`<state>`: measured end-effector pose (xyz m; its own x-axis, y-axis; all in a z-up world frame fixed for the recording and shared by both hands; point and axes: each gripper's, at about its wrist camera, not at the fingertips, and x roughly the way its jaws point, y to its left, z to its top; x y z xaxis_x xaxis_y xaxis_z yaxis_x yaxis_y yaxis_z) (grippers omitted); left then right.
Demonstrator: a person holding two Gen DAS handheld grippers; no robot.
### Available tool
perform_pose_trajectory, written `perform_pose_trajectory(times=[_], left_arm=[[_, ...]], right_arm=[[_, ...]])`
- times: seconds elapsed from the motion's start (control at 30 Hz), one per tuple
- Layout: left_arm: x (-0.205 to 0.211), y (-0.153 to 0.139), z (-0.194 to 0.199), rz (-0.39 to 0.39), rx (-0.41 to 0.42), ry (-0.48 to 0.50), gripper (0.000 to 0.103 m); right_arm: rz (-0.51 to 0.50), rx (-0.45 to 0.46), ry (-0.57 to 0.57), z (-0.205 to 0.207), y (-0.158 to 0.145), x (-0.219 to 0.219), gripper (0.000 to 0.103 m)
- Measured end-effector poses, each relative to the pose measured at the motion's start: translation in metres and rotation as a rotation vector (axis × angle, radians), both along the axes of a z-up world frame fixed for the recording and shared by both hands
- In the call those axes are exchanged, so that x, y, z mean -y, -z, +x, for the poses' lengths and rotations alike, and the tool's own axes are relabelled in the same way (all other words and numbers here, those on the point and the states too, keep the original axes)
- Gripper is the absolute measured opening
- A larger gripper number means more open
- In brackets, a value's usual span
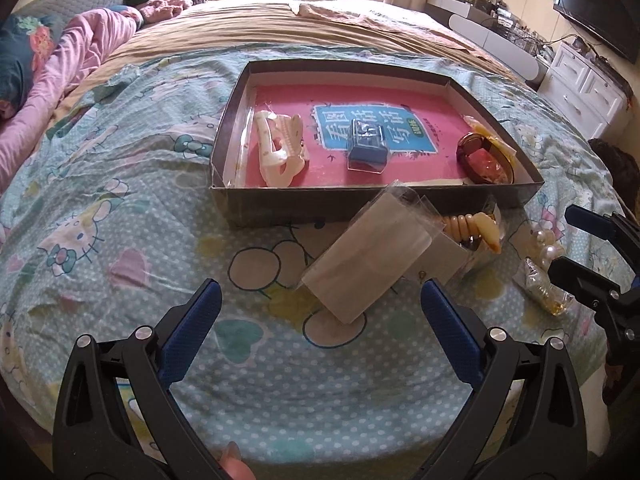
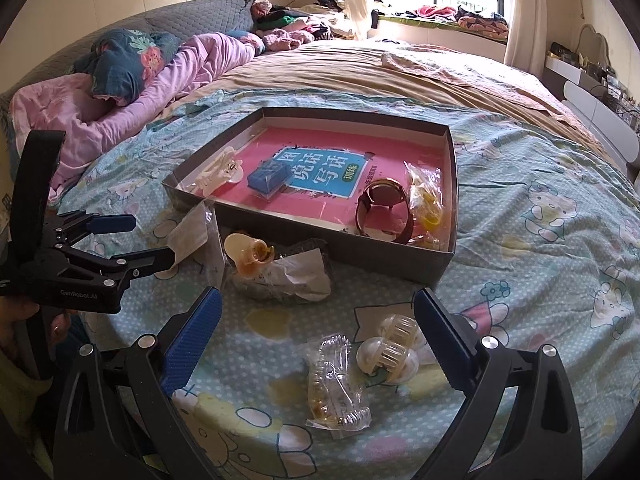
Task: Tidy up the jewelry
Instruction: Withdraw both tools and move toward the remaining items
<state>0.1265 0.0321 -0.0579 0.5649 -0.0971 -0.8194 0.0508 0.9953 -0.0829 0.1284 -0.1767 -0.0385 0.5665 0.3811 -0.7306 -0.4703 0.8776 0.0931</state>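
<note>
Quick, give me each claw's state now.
Left claw: open, holding nothing.
Right claw: open, holding nothing.

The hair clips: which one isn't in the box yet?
The pearly hair clip on the blanket, between the right tongs. The white hair clip already lies inside the box.

Tray (image 2: 448, 184) on bed (image 2: 540, 248); watch (image 2: 384, 210) inside; hair claw (image 2: 394, 350) before it
</note>
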Motion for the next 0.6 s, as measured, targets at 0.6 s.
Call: perform_pose_trajectory(times=[0.6], left_arm=[[0.020,0.020,0.020,0.061,-0.008,0.056,0.060]], right_arm=[[-0.133,-0.032,-0.062,0.023,0.030,-0.023,0.096]])
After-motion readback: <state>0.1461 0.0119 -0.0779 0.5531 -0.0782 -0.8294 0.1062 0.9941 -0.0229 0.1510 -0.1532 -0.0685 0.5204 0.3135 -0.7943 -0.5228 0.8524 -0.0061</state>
